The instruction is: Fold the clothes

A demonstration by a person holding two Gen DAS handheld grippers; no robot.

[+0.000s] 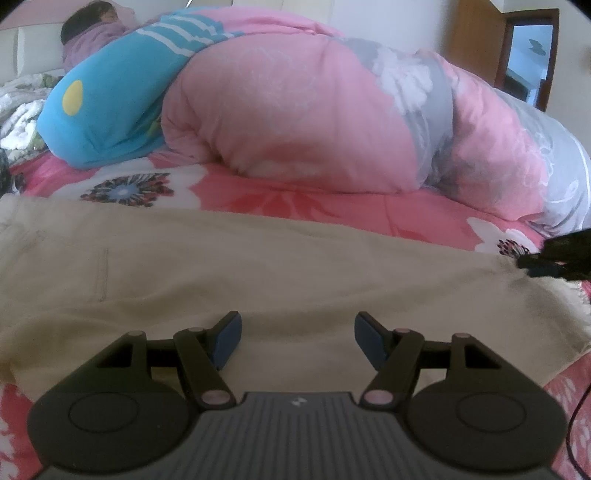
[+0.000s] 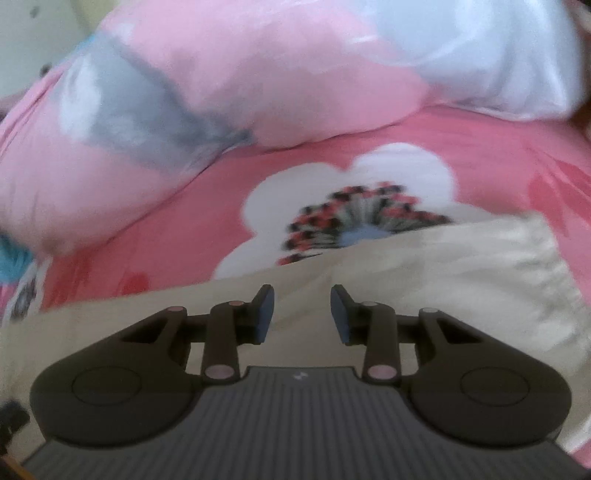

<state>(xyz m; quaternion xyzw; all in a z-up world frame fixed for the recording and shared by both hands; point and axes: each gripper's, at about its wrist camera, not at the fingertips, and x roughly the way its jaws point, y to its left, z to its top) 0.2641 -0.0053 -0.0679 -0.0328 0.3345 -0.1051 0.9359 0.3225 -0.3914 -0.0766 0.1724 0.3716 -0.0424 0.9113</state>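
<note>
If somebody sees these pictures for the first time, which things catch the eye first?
First the big pink quilt, rolled up across the back of the bed. In front of it a beige garment lies flat on the pink flowered sheet. At the far left a person lies behind a blue cushion.

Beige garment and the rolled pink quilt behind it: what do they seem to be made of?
Beige garment: looks like a matte woven fabric, possibly cotton twill; stitched seam lines and soft creases show. Pink quilt: seemingly padded, smooth printed cloth; it bulges in thick rounded rolls.
</note>
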